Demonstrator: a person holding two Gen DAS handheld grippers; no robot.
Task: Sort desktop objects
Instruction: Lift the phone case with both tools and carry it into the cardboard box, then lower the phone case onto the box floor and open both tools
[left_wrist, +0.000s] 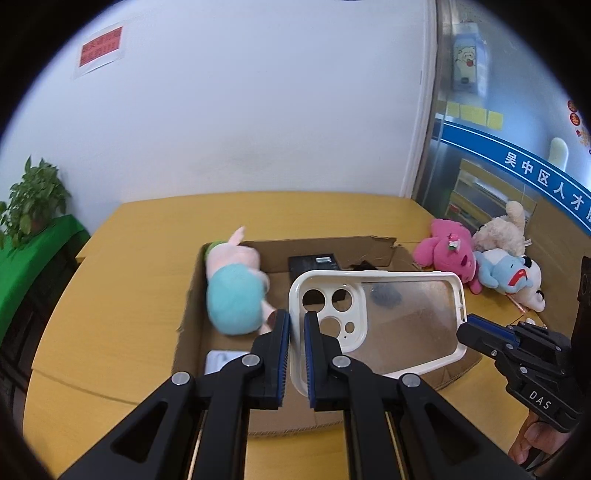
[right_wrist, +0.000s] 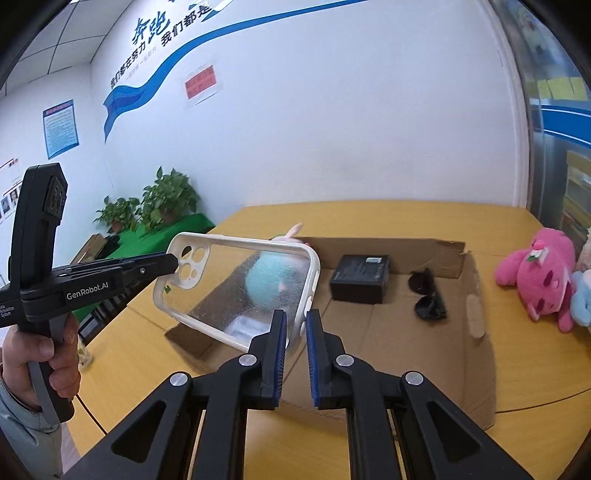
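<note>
Two black hand-held grippers with blue finger pads hold a clear phone case with a white rim (left_wrist: 380, 325) between them above an open, shallow brown cardboard box (right_wrist: 476, 332) on a yellow wooden table (left_wrist: 110, 295). The left hand-held gripper (left_wrist: 296, 354) is clamped on the case's camera-cutout end, its pads pressed to either side of the white rim; the right hand-held gripper (right_wrist: 296, 354) is closed on the opposite end, the rim pinched between its narrow-set fingers. The case hangs tilted in mid-air over the near-left part of the box, touching nothing but the two tools. Below it, a flat white object (left_wrist: 221, 360) lies on the box floor near the front wall, only partly visible. Farther in, a plush toy in pale pink and turquoise (left_wrist: 236, 288) rests against the left wall, a small black rectangular box (right_wrist: 360, 278) sits by the back wall, and a pair of black sunglasses (right_wrist: 426, 293) lies to its right. Outside the box, at the table's far right, a bright pink plush bear (right_wrist: 537, 278) lies beside a light blue plush toy (left_wrist: 506, 275) and a cream plush toy (left_wrist: 504, 230). Beyond the table, potted green plants (right_wrist: 155, 205) stand on a green-covered surface against a white wall.
</note>
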